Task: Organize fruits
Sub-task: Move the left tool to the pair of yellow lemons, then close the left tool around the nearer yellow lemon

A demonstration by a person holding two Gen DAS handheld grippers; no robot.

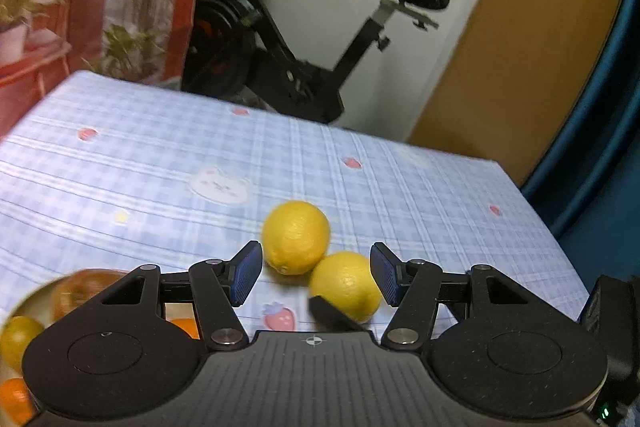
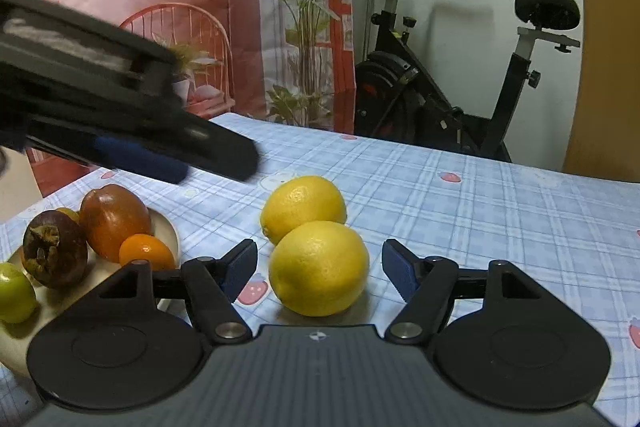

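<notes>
Right gripper (image 2: 319, 269) jaws spread, pads clear of the near lemon (image 2: 319, 268) sitting between them on the bench (image 2: 500, 211); the far lemon (image 2: 303, 207) touches it just beyond. Left of those jaws, a plate (image 2: 168, 227) of mixed fruit. Left gripper (image 1: 316, 273) jaws open too, gripping nothing, both lemons just ahead, exercise bike (image 2: 440, 87) far behind
</notes>
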